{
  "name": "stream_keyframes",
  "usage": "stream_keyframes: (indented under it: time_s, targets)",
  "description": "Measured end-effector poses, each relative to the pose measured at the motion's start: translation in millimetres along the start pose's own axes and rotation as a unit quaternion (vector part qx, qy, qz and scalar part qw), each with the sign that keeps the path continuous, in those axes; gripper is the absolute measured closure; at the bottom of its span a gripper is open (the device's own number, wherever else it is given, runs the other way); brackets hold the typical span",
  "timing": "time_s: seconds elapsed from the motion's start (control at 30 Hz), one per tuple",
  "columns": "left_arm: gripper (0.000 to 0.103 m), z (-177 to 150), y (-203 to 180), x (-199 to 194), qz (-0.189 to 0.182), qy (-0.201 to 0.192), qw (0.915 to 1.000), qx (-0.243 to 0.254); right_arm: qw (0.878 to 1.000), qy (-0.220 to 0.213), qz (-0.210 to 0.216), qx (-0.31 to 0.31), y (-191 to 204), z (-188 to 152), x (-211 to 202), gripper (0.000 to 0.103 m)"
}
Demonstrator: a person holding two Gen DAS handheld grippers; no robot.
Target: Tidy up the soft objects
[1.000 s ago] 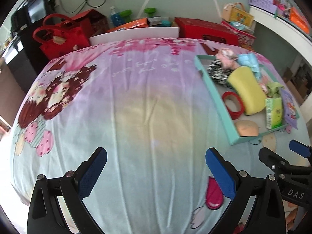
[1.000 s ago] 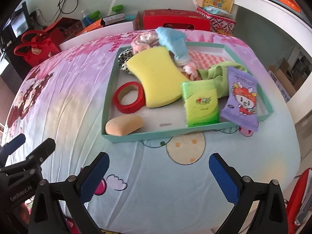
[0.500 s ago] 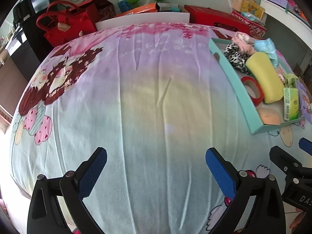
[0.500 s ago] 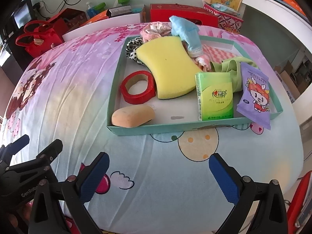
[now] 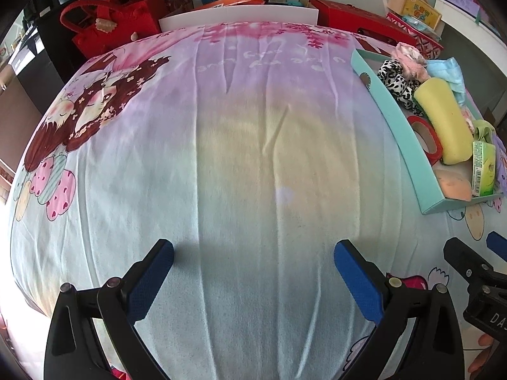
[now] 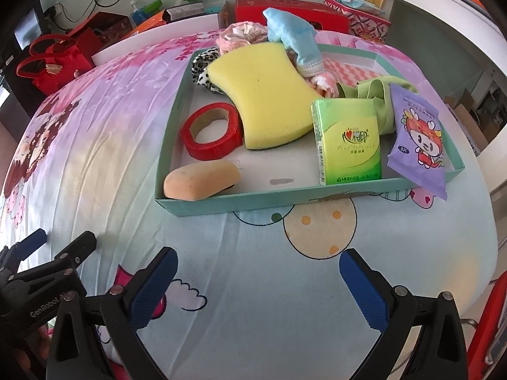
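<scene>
While both pairs of tongs hang low over the bed with its cartoon-printed pastel sheet [image 6: 253, 285], the soft things sit gathered in the shallow teal cardboard tray [image 6: 221, 204]. Biggest is the curved yellow foam sponge [image 6: 263, 95], then the purple cartoon wet-wipe packet [image 6: 418, 139] (its corner overhangs the rim), the green tissue pack [image 6: 348, 142], the peach foam bar [image 6: 202, 180] and the red tape ring [image 6: 210, 131]. Left tongs [image 5: 253, 272] and right tongs [image 6: 258, 280] are spread wide, gripping nothing. Either sorting is about to start or everything is already collected; I can't tell which.
</scene>
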State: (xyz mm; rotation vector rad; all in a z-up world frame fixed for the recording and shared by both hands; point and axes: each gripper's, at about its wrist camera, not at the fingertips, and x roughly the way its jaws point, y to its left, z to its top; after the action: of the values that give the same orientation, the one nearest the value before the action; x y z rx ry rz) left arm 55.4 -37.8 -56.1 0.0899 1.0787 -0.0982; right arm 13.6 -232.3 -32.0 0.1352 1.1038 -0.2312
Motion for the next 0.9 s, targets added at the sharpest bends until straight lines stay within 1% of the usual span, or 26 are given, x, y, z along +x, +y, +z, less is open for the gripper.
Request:
stream_keyframes:
  time_s: [0.33,0.9]
  targets:
    - [0.002,1.2,-0.7,2.0,0.0,0.003,1.0,-0.002,1.0,0.003,-0.003,0.009,-3.5,-0.4,5.6,0.0]
    - [0.002,1.9,-0.5,-1.3,-0.003,-0.003,1.0,0.0,1.0,-0.008,-0.007,0.004,-1.1,0.5,-0.4,0.0]
